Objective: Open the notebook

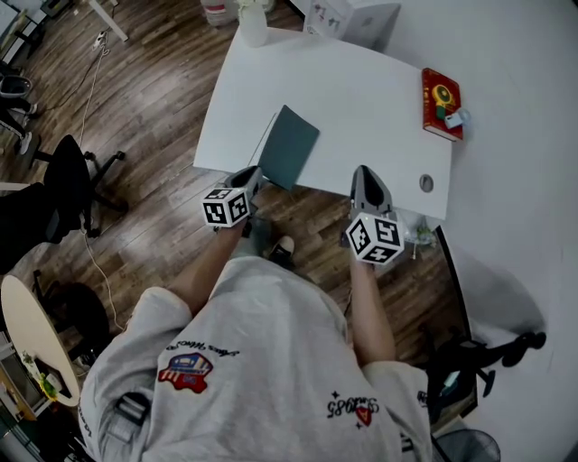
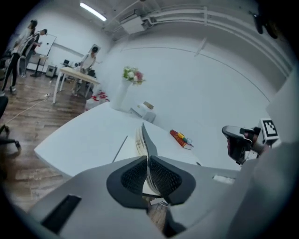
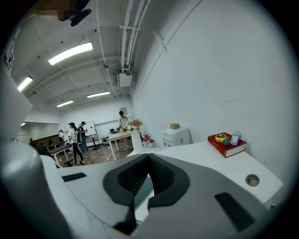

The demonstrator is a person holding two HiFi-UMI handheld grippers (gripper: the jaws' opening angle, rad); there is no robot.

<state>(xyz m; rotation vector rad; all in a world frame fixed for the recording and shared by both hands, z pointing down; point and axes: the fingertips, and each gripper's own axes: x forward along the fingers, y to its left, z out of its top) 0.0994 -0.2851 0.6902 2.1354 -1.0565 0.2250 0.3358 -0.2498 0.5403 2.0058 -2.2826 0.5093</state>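
White table point(image 1: 361, 99), teal notebook point(image 1: 289, 146) ajar

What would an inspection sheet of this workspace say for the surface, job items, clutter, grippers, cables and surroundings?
Surface: white table, with a grommet hole near its front right corner.
Job's things: notebook, teal cover raised off the pages.
Clutter: red book with small objects on top; vase and white box at the far edge.
Grippers: left gripper, fingers shut on the notebook's cover; right gripper shut, holding nothing.
Cables: white cable on the wooden floor left of the table.
Surroundings: office chair at left; people at desks behind.
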